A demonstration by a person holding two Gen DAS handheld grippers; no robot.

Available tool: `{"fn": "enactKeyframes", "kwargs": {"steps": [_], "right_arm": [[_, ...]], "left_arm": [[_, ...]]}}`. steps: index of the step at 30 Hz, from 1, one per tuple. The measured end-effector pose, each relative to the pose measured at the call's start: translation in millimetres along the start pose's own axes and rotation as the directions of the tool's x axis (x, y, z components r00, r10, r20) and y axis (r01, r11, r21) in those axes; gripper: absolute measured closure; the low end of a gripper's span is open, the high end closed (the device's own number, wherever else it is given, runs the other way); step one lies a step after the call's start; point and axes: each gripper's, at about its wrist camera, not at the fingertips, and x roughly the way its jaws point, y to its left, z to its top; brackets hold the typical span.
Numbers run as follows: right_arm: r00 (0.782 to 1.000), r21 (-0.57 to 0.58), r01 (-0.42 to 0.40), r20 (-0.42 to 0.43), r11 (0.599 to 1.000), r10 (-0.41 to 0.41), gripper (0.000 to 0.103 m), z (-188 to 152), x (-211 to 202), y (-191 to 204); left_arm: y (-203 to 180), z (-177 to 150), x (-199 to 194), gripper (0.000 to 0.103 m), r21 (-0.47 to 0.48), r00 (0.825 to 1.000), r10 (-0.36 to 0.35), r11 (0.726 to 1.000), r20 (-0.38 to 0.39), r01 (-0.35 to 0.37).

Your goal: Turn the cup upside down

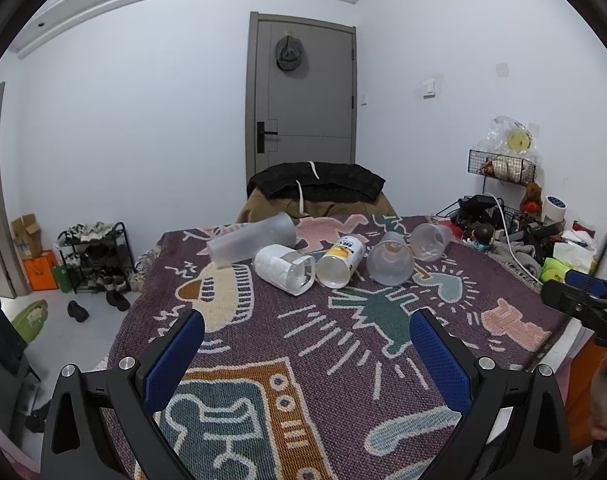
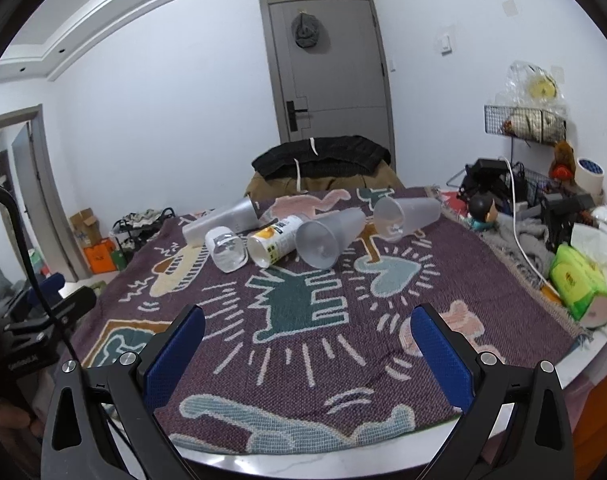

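Note:
Several plastic cups lie on their sides across the far part of the patterned cloth: a tall frosted cup (image 1: 251,242) (image 2: 221,220), a clear squarish cup with a white wrap (image 1: 285,269) (image 2: 226,255), a cup with a yellow print (image 1: 340,261) (image 2: 274,246), a frosted cup (image 1: 390,258) (image 2: 329,238) and another frosted cup (image 1: 430,241) (image 2: 406,214). My left gripper (image 1: 306,354) is open and empty above the near cloth. My right gripper (image 2: 307,350) is open and empty, well short of the cups.
The round table with the woven cloth (image 1: 303,360) (image 2: 303,312) has a chair with dark clothes (image 1: 315,186) behind it. Cables, a figurine, tissue packs (image 2: 579,280) and wire racks crowd the right edge. A shoe rack (image 1: 95,256) stands on the floor at left.

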Motion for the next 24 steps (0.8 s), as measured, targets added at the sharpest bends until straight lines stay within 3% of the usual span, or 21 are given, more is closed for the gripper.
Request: {"fn": "enactKeyframes", "kwargs": {"steps": [7, 14, 24], "right_arm": [[1.0, 0.028, -0.01, -0.029, 1.0, 0.011, 0.0, 9, 14, 2], [1.0, 0.022, 0.005, 0.024, 1.0, -0.006, 0.0, 19, 28, 6], [0.999, 0.104, -0.001, 0.053, 0.995, -0.005, 0.0, 24, 48, -22]], "left_arm": [[-1, 17, 19, 0.0, 0.038, 1.0, 0.003, 0.999, 0.005, -0.003], [-8, 31, 45, 0.0, 0.095, 1.0, -0.005, 0.995, -0.004, 0.006], [-24, 47, 102, 0.0, 0.207, 0.996, 0.013, 0.978, -0.085, 0.004]]}}
